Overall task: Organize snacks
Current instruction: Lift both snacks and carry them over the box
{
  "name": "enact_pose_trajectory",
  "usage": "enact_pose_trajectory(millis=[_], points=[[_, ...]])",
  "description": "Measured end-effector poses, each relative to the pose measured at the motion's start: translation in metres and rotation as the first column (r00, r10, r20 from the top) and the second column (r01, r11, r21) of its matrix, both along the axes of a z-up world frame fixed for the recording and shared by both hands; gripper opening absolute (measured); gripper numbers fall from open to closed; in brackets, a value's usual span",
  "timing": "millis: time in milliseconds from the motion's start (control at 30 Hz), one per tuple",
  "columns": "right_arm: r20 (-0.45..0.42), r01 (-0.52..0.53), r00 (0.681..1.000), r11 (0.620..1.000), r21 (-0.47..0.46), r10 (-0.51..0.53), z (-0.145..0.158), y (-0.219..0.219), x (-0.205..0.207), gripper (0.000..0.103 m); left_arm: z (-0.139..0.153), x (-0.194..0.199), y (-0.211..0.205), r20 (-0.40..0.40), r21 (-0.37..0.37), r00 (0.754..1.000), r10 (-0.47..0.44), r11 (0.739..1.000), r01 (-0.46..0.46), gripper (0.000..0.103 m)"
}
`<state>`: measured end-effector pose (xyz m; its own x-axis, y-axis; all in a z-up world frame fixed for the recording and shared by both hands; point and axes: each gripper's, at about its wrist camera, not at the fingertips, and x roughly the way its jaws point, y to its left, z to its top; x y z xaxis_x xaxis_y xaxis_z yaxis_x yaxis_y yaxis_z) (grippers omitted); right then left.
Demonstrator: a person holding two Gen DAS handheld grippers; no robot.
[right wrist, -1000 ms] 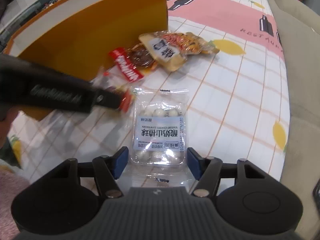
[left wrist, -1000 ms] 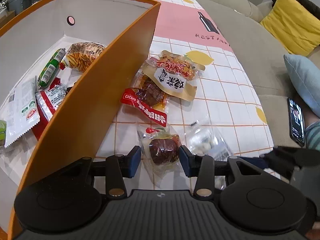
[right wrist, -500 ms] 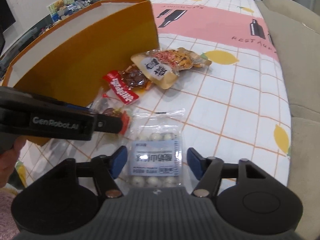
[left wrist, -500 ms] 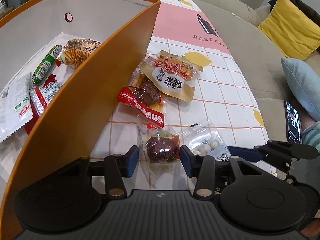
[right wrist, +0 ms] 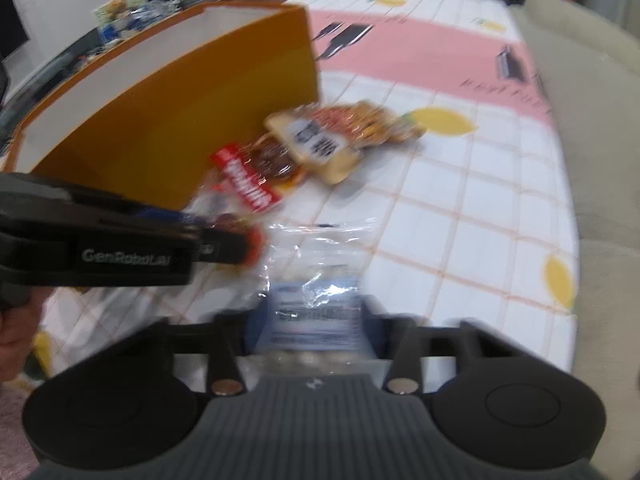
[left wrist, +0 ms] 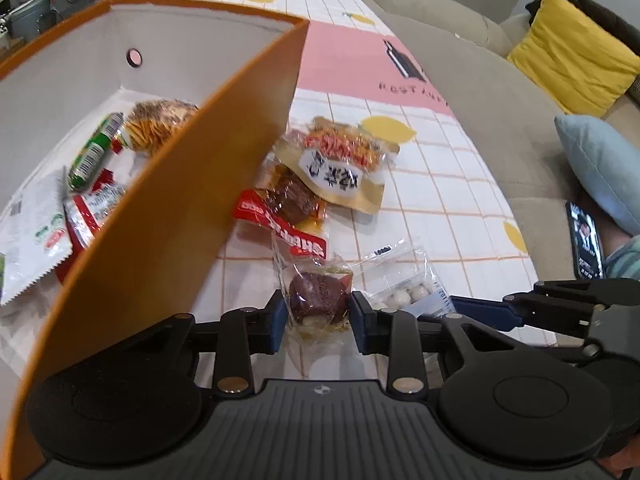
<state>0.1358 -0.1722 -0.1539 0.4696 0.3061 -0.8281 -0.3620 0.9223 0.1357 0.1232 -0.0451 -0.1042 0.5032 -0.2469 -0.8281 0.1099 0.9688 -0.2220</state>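
My left gripper is shut on a clear packet with a dark brown snack, low over the tablecloth beside the orange box. My right gripper is shut on a clear bag of white yogurt balls; the bag also shows in the left wrist view, with the right gripper at the right edge. A red-labelled meat packet and a tan pouch of orange snacks lie on the table by the box wall. The right wrist view is blurred.
Inside the box lie a green sausage stick, a bag of orange sticks, a red-white packet and a white sachet. A beige sofa with a yellow cushion, blue pillow and phone runs along the table's right.
Both grippers closed: the left jaws pinched the brown snack packet, the right jaws closed on the yogurt ball bag. Both views have shifted slightly toward the box.
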Motion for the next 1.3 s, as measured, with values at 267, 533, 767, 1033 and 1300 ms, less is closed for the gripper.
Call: enact_pose_trajectory(millis=[267, 533, 767, 1033, 1300], points=[[-0.027, 0.034, 0.999, 0.998, 0.055, -0.032, 0.005, -0.008, -0.001, 0.033, 0.018, -0.006, 0.0, 0.027, -0.035, 1.0, -0.015, 0.999, 0.016, 0.036], [0.008, -0.031, 0.999, 0.999, 0.01, 0.031, -0.004, 0.013, -0.001, 0.089, 0.031, -0.011, 0.003, 0.042, 0.007, 0.999, -0.016, 1.0, 0.015, 0.036], [0.005, -0.077, 0.997, 0.997, -0.022, 0.077, -0.01, 0.021, 0.001, 0.061, 0.037, -0.014, 0.005, 0.044, 0.005, 0.999, -0.017, 1.0, 0.017, 0.036], [0.046, -0.057, 0.997, 0.998, -0.038, 0.059, 0.01, 0.021, -0.013, 0.057, 0.064, -0.023, 0.009, 0.093, -0.025, 0.996, -0.013, 1.0, 0.015, 0.036], [0.145, 0.038, 0.988, 0.998, 0.056, -0.046, 0.063, 0.014, -0.033, 0.057, 0.108, -0.033, 0.036, 0.16, -0.107, 0.987, 0.033, 0.994, -0.015, 0.036]])
